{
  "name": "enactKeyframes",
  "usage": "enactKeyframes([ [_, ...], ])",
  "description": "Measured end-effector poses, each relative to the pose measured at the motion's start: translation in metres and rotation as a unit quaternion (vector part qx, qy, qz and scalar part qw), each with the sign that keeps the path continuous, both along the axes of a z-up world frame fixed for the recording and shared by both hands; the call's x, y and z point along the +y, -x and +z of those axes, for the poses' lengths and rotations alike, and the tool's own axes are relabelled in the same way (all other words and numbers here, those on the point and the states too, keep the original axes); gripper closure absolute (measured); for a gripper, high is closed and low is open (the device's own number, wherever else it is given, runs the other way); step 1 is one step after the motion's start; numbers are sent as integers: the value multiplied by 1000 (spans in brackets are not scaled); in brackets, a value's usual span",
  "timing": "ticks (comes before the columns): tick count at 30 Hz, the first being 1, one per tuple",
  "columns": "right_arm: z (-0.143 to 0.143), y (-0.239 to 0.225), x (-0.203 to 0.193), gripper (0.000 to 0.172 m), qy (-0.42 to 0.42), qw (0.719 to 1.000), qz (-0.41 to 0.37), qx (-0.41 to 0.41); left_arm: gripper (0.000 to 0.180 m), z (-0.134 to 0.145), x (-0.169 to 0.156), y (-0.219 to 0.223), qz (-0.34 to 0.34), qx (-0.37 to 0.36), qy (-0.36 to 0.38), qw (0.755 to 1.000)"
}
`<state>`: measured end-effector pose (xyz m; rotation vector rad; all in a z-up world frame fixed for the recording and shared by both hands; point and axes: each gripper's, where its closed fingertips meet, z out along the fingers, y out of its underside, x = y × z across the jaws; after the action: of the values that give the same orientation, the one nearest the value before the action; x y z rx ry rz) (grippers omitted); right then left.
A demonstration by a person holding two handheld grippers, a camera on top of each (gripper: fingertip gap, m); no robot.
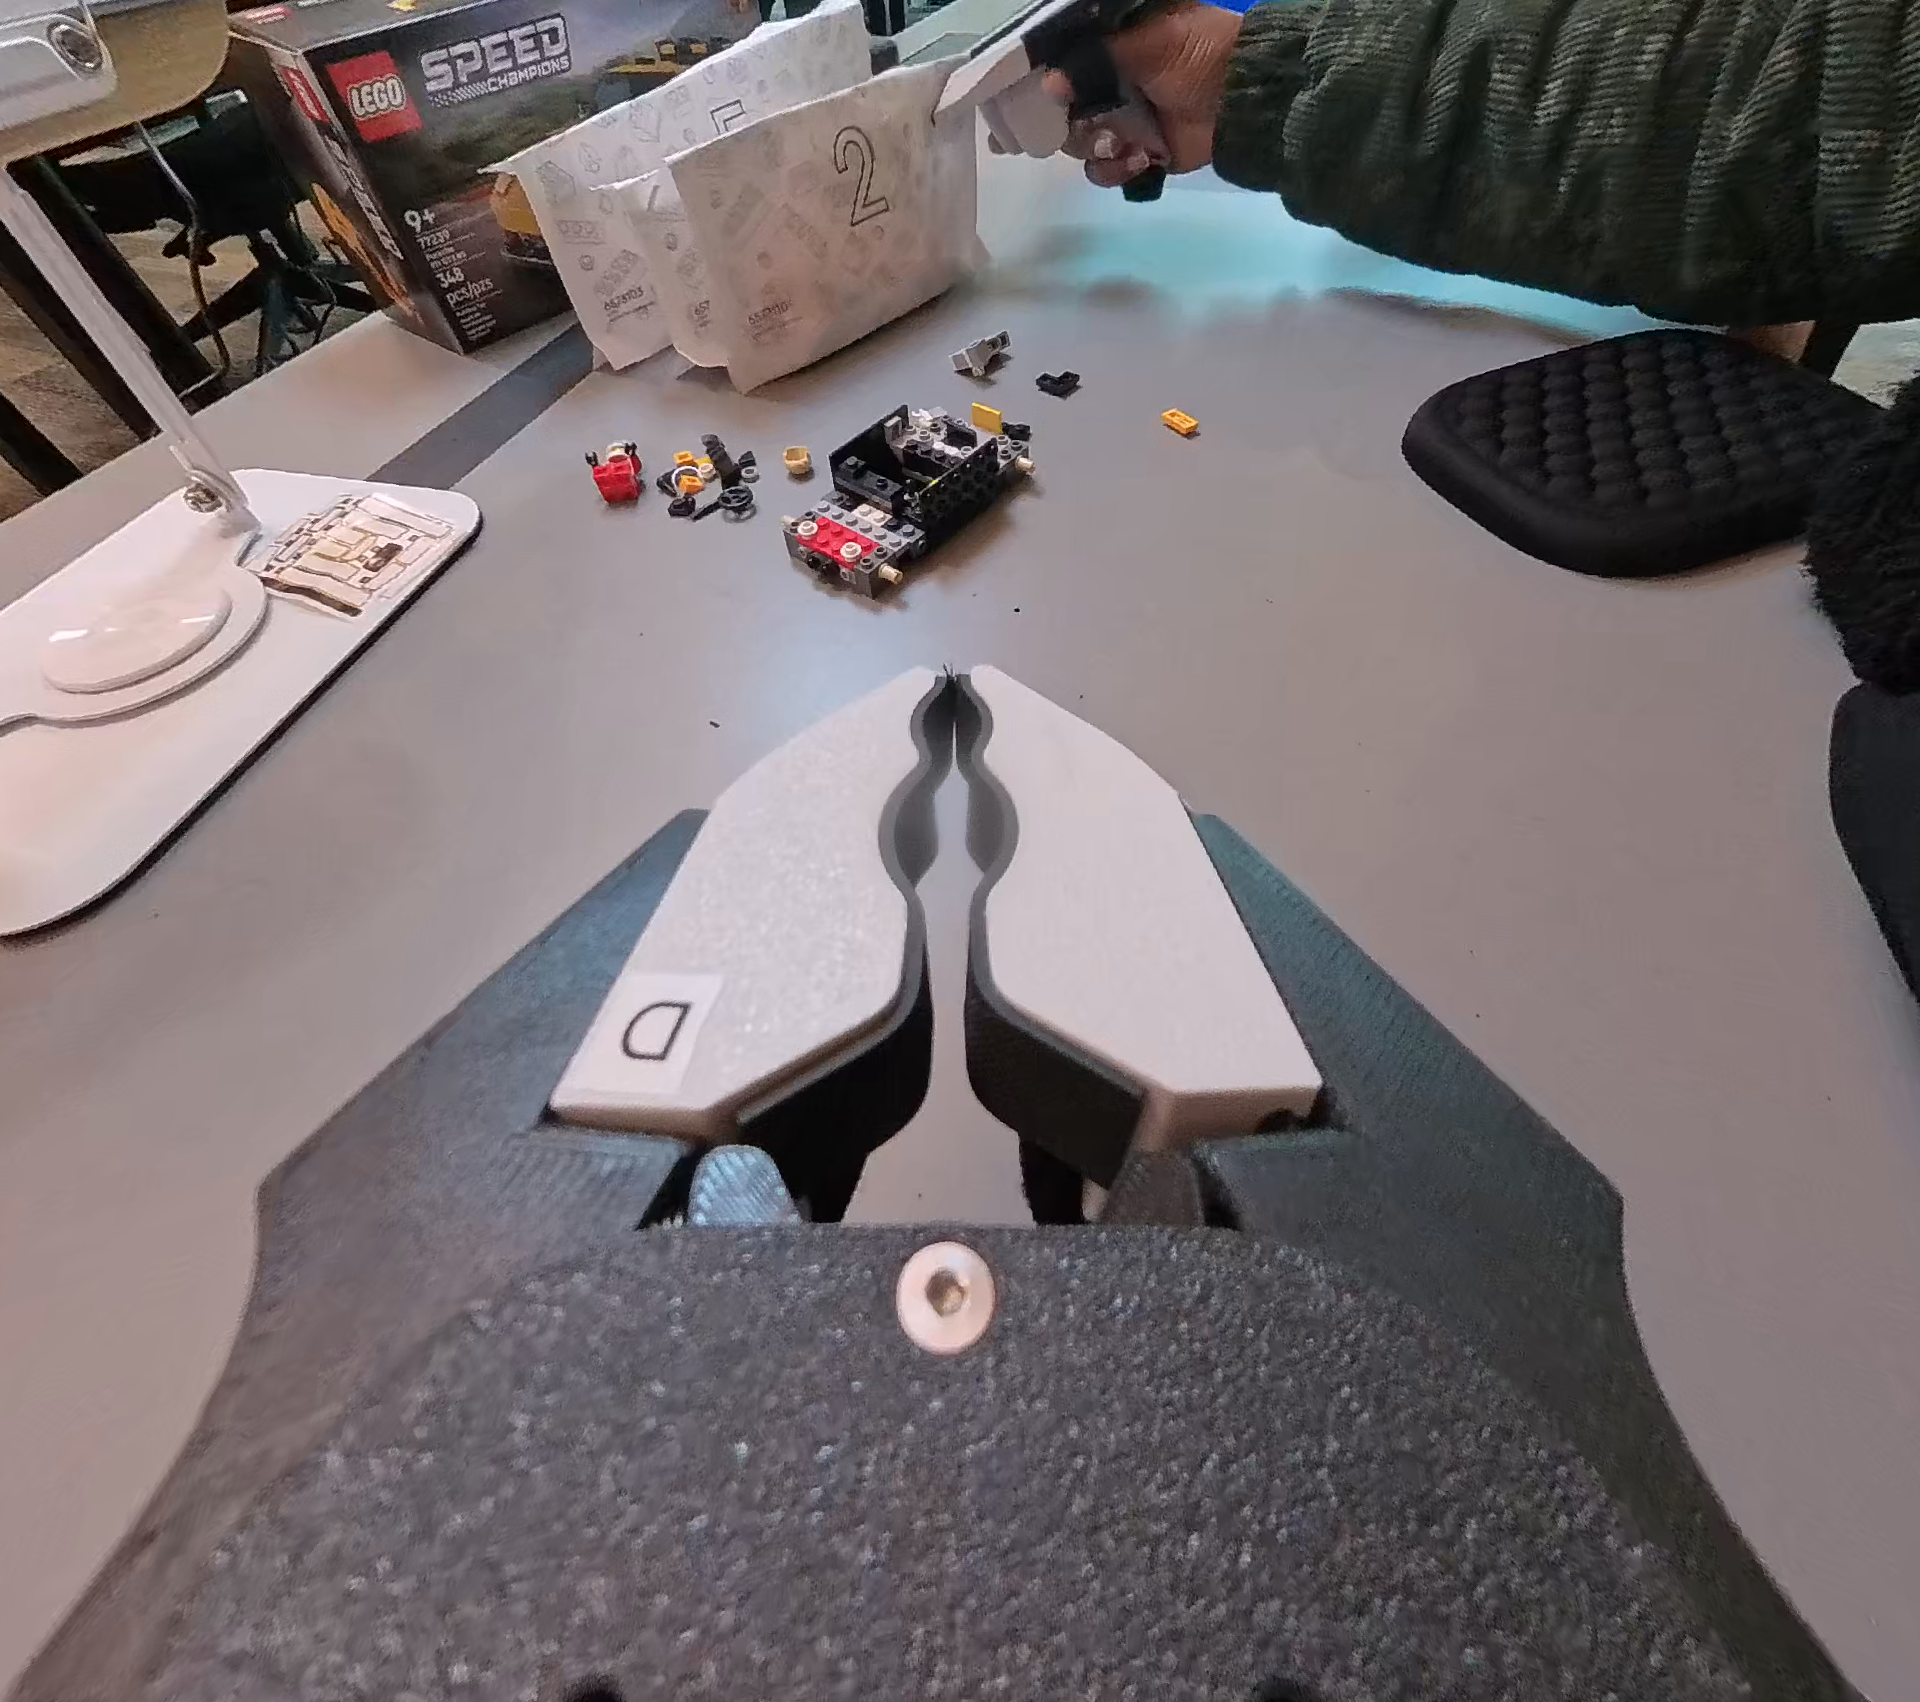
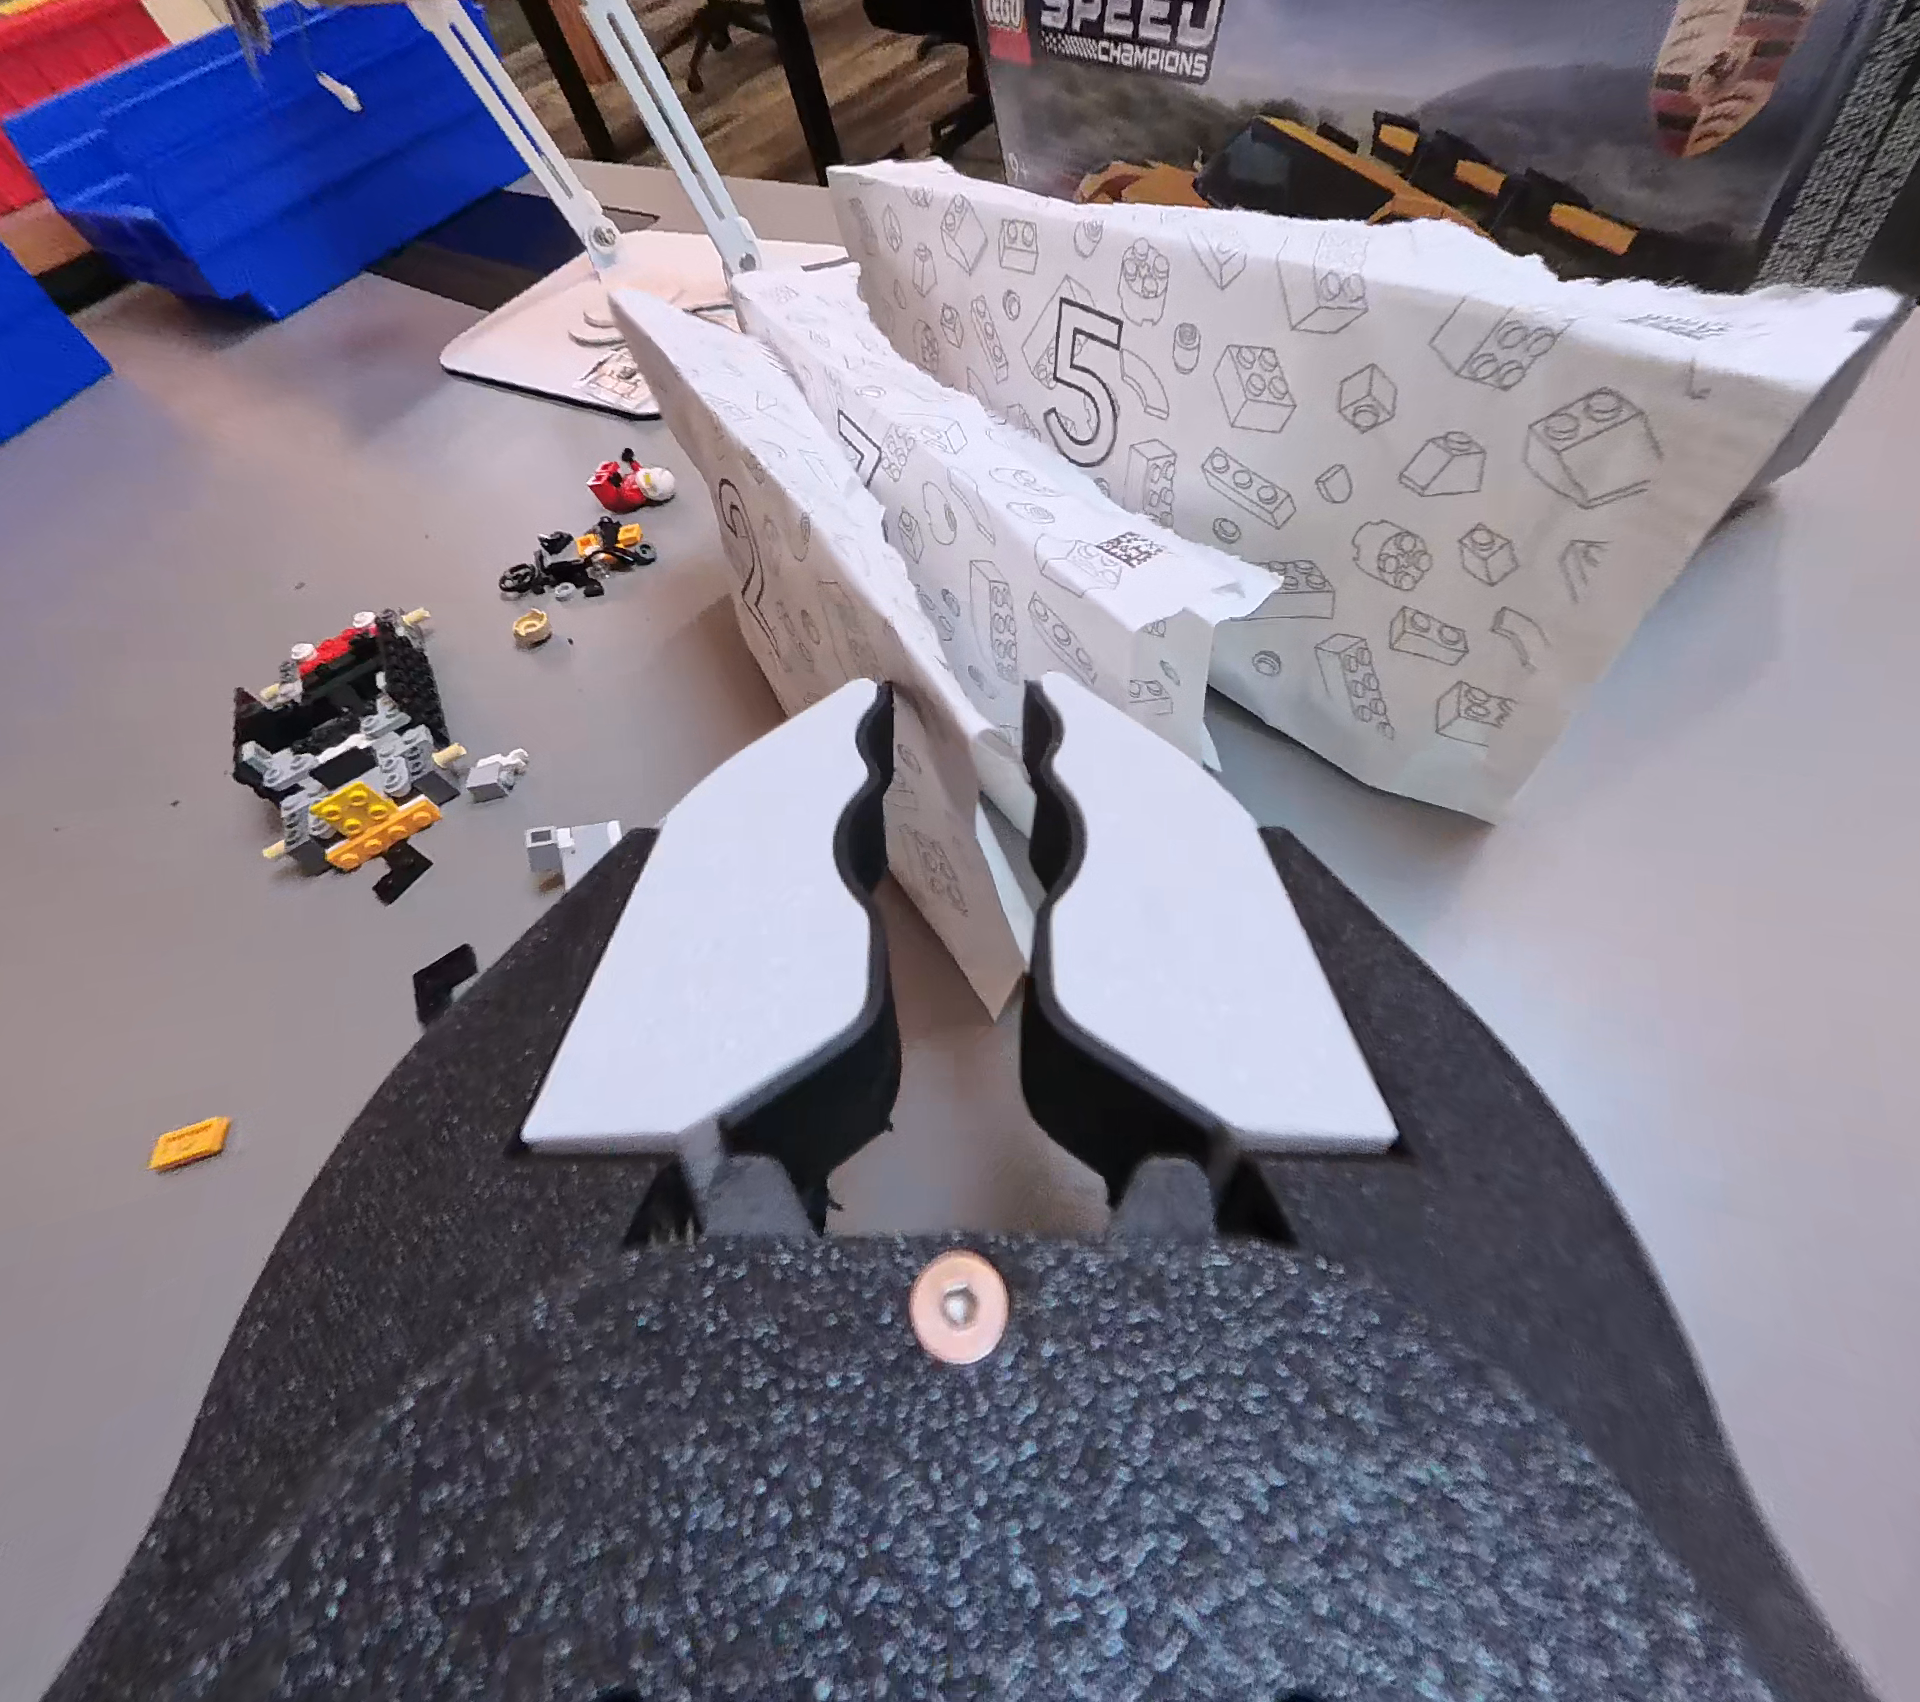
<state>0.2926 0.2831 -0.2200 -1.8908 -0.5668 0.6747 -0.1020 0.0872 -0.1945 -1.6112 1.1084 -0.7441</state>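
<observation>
Your left gripper point(image 1: 951, 686) hovers low over the grey table point(image 1: 1299, 873), and its two white fingers point(image 1: 821, 873) meet at the tips with nothing between them. The nearest thing ahead of it is the half-built brick car point(image 1: 904, 499), and a group of small loose pieces point(image 1: 707, 483) lies to the left of the car.

Your right gripper point(image 2: 956, 707) is far on the right side, at the white paper bags. Its jaws stand partly open around the top edge of the nearest paper bag point(image 2: 810, 603). The paper lies against the inner side of the left finger point(image 2: 769, 842), but on the right side you see a clear gap between the paper and the right finger point(image 2: 1164, 873), so the bag is not pinched. Two more paper bags point(image 2: 1351, 509) stand just behind the first one, and the dark toy box point(image 2: 1455, 73) is behind them.
</observation>
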Motion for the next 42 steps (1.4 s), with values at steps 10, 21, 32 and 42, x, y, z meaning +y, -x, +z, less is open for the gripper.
enactKeyframes([
  [10, 15, -19, 10, 122, -59, 996, -70, -12, 180, -4, 2, 1, 1, 0, 11, 1000],
  [21, 101, 0, -35, 121, -184, 976, -115, -8, 180, -5, 3, 1, 3, 2, 13, 1000],
  [32, 132, 117, -123, 138, -244, 969, -43, 8, 180, 4, 4, 2, 20, -15, -2, 1000],
  [42, 98, 178, -115, 165, -207, 973, -58, 79, 180, 23, 29, 31, 112, -85, -12, 990],
])
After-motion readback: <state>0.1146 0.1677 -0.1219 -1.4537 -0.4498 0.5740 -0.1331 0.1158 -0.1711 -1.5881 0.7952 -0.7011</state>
